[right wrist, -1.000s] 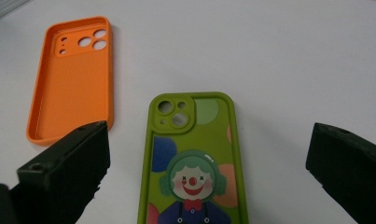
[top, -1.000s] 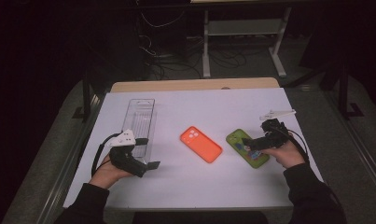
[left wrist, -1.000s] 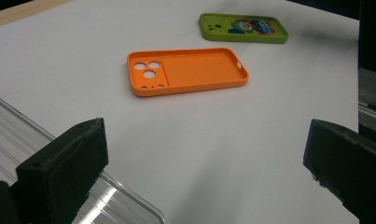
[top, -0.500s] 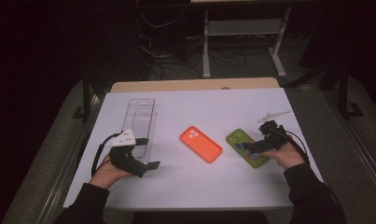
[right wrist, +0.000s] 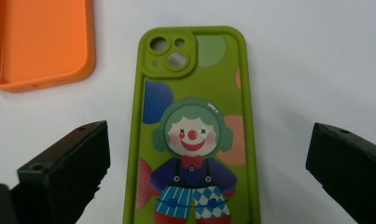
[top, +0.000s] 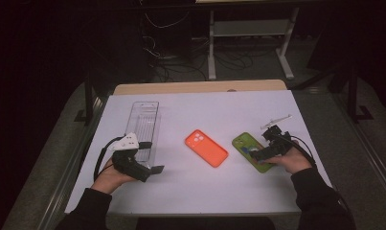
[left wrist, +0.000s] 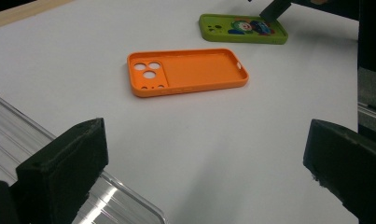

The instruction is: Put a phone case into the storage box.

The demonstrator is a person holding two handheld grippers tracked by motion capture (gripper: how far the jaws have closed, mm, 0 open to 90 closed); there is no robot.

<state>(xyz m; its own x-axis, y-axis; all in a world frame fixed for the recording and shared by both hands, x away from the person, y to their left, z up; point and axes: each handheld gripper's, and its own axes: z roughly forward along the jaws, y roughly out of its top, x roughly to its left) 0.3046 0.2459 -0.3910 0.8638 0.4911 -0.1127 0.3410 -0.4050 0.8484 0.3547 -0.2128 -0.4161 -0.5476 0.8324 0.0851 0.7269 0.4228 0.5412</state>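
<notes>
Right gripper view cuts off the bottom of the green rubbery phone case with a clown print (right wrist: 192, 135), lying flat near the bench's right edge. The right gripper (right wrist: 209, 172) straddles it, jaws wide open, empty. The left gripper (left wrist: 204, 177) likewise gapes empty.

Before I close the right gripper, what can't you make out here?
- Green case: near end cut off by the right gripper view's bottom edge.
- Orange case: partly cut off at that view's top-left edges.
- Clear tray: mostly behind the left gripper's jaw in the left gripper view.

Two black jaws stood wide apart over a white table (left wrist: 279, 121); an orange phone case (left wrist: 188, 71) lay ahead; a green case (left wrist: 241, 28) beyond; a clear tray (left wrist: 106, 203) at left.
</notes>
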